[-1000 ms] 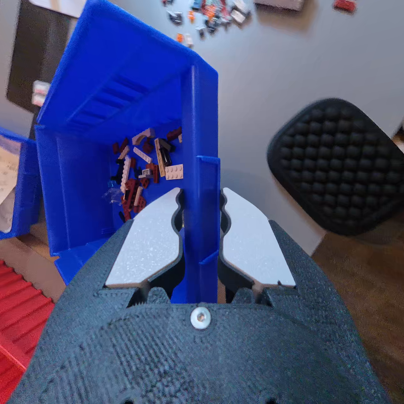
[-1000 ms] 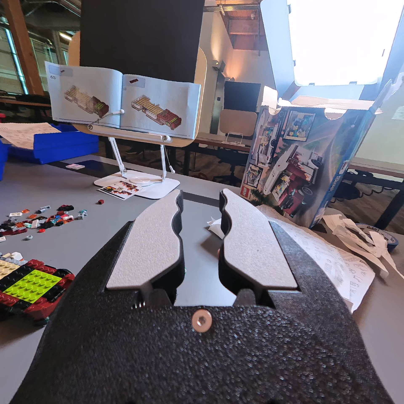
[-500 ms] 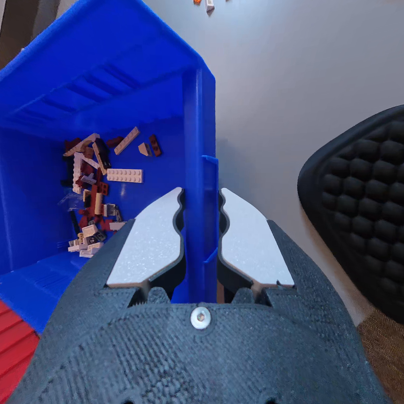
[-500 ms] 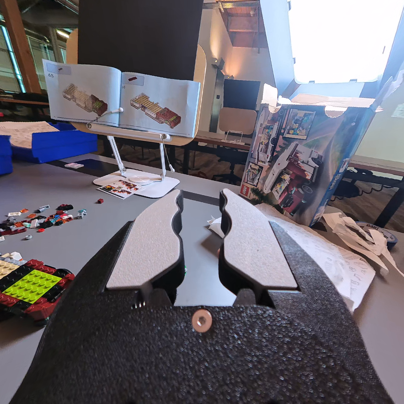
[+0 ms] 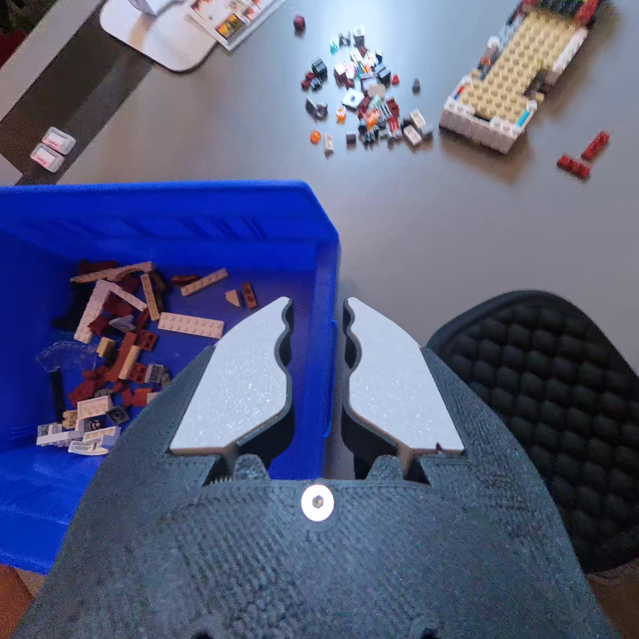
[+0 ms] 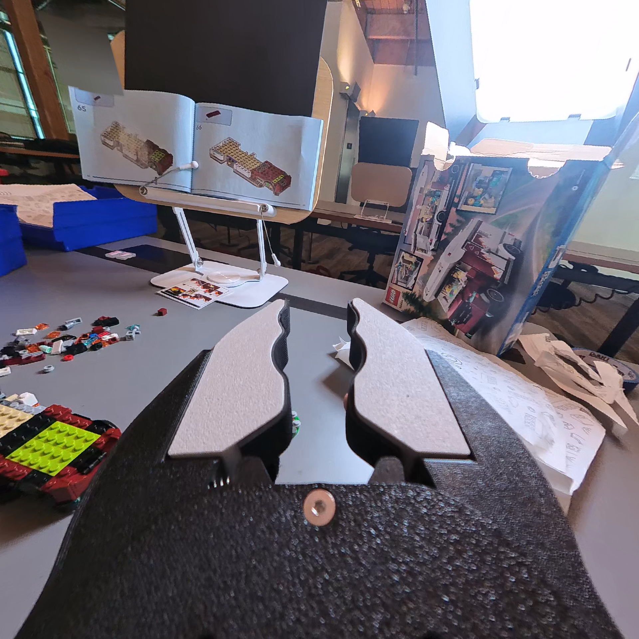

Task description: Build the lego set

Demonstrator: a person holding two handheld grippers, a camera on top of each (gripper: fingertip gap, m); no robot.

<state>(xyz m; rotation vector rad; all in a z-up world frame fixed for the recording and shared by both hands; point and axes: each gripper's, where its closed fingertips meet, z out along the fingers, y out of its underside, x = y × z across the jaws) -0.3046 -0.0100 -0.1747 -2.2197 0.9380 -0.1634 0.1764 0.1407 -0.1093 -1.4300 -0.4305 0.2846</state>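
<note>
the left gripper (image 5: 317, 304) points steeply down and straddles the right side wall of a blue plastic bin (image 5: 325, 262): one grey finger (image 5: 242, 377) sits inside the bin, the other outside over the grey table (image 5: 449, 224), and the wall runs up between them. narrow dark slivers show between the wall and each pad near the tips, so whether the pads truly press on the wall cannot be told. to the left of the gripper, on the bin floor, lies a loose heap of small tan, white and dark red plastic bricks (image 5: 117, 339). just to its right is a black bumpy cushion (image 5: 539, 397). ahead of the fingertips, well apart on the table, sits a scatter of tiny mixed-colour pieces (image 5: 363, 96), and right of those a partly built tan and white brick model (image 5: 498, 90).

the right gripper (image 6: 318, 307) is held low and nearly level over the grey table, its fingers spread with bare tabletop between them. a small green and white piece (image 6: 295, 420) lies on the table at the inner edge of its left finger. to its left lies a dark red, black and lime green brick assembly (image 6: 48, 449). ahead and left stands a white book stand holding an open instruction booklet (image 6: 197, 148). ahead and right stands an opened cardboard toy box (image 6: 491, 242), with crumpled white paper sheets (image 6: 511, 397) beside the right finger.
</note>
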